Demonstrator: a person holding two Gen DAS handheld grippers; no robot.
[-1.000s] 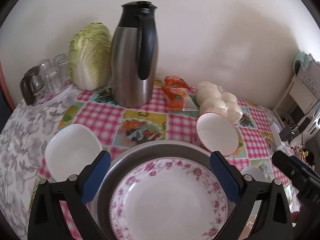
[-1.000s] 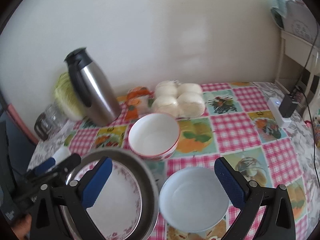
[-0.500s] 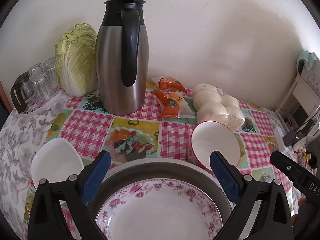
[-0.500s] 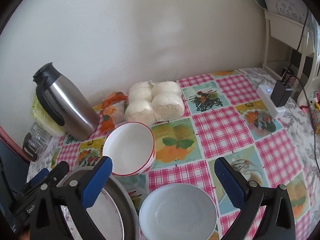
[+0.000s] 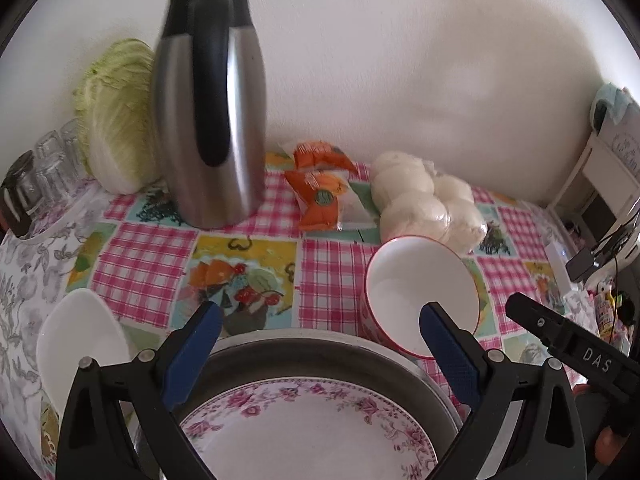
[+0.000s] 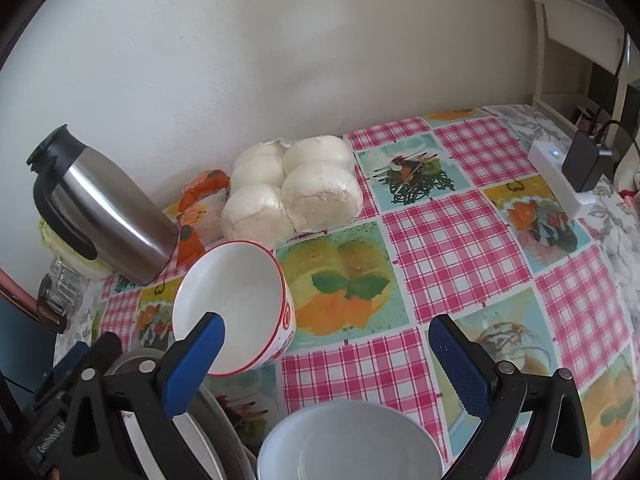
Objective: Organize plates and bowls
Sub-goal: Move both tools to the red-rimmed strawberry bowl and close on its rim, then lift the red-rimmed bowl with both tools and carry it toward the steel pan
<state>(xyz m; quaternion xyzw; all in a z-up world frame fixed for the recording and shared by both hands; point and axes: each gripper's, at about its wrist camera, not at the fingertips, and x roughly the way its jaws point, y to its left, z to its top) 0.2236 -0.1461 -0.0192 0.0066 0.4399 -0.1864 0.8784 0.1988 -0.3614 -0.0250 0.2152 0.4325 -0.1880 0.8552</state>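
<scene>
Left gripper (image 5: 316, 336): jaws wide apart, holding nothing, hovering over the far rim of the metal tray (image 5: 320, 350). Right gripper (image 6: 326, 344): jaws also spread, nothing between them, sitting over bare tablecloth (image 6: 460, 236) between the red-rimmed bowl (image 6: 236, 304) and the plain white bowl (image 6: 352, 444).

Step in hand, my read: picking the next dish to stack. Red-rimmed bowl looks the likely target for either gripper; it stands just beside the tray's far right edge. To do it well: come down so one finger goes inside the bowl and one outside, clamp the wall not the lip, lift straight before moving sideways. Glazed rim, probably slippery. Watch the bagged buns (image 6: 292, 196) right behind it and the thermos jug (image 5: 212, 120) further left.

Containers:
- Metal tray: holds the floral plate (image 5: 308, 432), lying flat, nothing on it.
- Red-rimmed bowl: empty, upright.
- Plain white bowl: empty, near edge of the right wrist view, just right of the tray.
- White square dish (image 5: 80, 340): empty, left of the tray, apart from it.
- Glasses (image 5: 48, 168) at the far left; contents cannot be told.
</scene>
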